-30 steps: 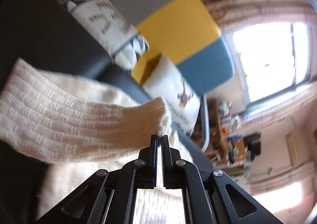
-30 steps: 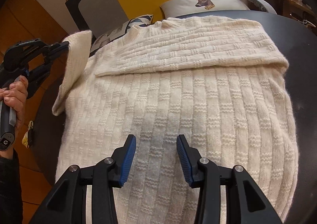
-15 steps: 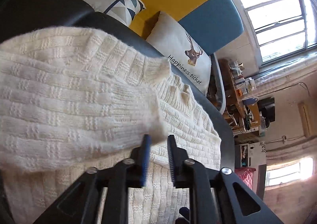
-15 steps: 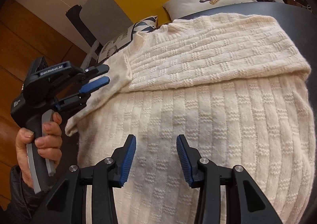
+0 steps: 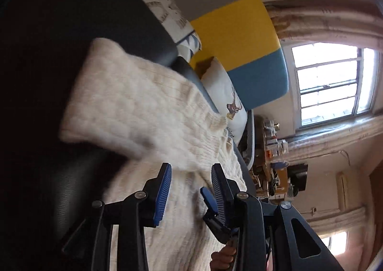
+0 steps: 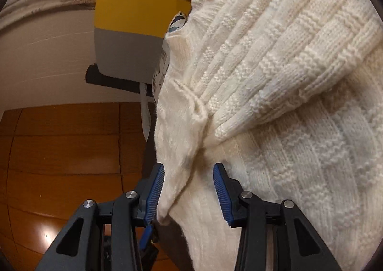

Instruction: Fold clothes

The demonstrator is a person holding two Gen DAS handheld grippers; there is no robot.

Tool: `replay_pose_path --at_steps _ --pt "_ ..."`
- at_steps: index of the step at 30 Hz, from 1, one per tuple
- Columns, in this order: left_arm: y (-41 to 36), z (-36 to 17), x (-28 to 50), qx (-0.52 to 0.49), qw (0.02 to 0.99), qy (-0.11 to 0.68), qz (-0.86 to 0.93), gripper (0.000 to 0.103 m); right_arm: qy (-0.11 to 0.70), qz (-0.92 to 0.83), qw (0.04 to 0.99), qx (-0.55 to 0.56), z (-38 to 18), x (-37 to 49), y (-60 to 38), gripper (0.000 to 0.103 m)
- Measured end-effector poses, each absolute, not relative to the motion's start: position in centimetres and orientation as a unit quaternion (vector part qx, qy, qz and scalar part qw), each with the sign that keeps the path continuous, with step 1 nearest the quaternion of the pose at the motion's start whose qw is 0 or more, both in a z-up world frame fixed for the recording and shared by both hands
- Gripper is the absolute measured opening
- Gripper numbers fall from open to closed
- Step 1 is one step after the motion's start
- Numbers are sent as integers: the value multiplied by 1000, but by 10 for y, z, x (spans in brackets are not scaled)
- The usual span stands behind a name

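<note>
On the far left of the left wrist view lies the dark surface [image 5: 59, 31], and across it the cream knitted sweater [image 5: 143, 113], motion-blurred here. One sleeve [image 5: 115, 93] lies folded over the body of the garment, its cuff end pointing out toward the bare dark top. The left gripper [image 5: 190, 176] hovers just at the sleeve's near edge with its blue-padded jaws spread wide and nothing between them but the knit lying below. Beyond the sweater are a patterned cushion [image 5: 172, 17], a deer-print cushion [image 5: 229, 101] and a chair back [image 5: 239, 31] in grey, yellow and blue; a bright window [image 5: 332, 84] fills the right side.

In the right wrist view the orange wooden floor [image 6: 59, 151] takes the left, with the same chair back [image 6: 134, 14] above it. The right gripper [image 6: 189, 176] is open wide, its jaws straddling a loose fold at the sweater's [image 6: 299, 151] side edge; the left pad seems to brush the hanging cloth, though the view is too close to be sure of contact. To the right, the folded sleeve [image 6: 275, 55] lies diagonally across the sweater's body, which covers the rest of the frame.
</note>
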State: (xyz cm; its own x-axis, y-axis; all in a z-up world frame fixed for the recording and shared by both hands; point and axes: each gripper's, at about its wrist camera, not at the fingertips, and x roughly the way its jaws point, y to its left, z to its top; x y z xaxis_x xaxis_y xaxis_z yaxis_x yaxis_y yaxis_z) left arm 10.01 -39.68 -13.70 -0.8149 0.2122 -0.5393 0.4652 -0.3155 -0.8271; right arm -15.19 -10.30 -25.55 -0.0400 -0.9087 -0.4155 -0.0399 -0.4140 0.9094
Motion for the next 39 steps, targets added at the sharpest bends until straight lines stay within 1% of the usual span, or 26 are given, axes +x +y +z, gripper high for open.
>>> replay_pose_path --at_steps 5,7,8,9,13,18,19,24,25,33,39 --pt "-423 -166 138 286 110 603 -737 34 -408 -611 359 575 -253 -153 -125 38" --pt "-429 -175 146 284 108 614 -728 34 -384 -621 359 581 -251 -153 -135 29" --pt "-431 -177 149 283 110 616 -726 34 -372 -626 359 584 -250 -152 -140 16" --pt "-432 -180 150 283 111 618 -725 34 -360 -630 359 586 -249 -152 -145 5" --pt "-434 -187 150 271 100 640 -712 34 -302 -661 366 581 -234 -151 -161 4" --pt "-432 -197 146 246 85 682 -684 35 -237 -698 393 549 -183 -159 -186 4" --pt "-432 -199 145 241 82 690 -678 37 -225 -702 402 543 -171 -160 -191 4" --pt "-429 -202 137 204 83 734 -643 41 -159 -726 428 515 -118 -164 -208 4" --pt "-429 -203 135 198 87 741 -635 43 -154 -728 430 511 -111 -165 -208 4" --pt "-433 -212 108 167 118 777 -595 45 -133 -735 468 472 -51 -168 -211 4" --pt "-438 -217 86 156 132 781 -589 49 -121 -737 501 437 -6 -166 -211 4"
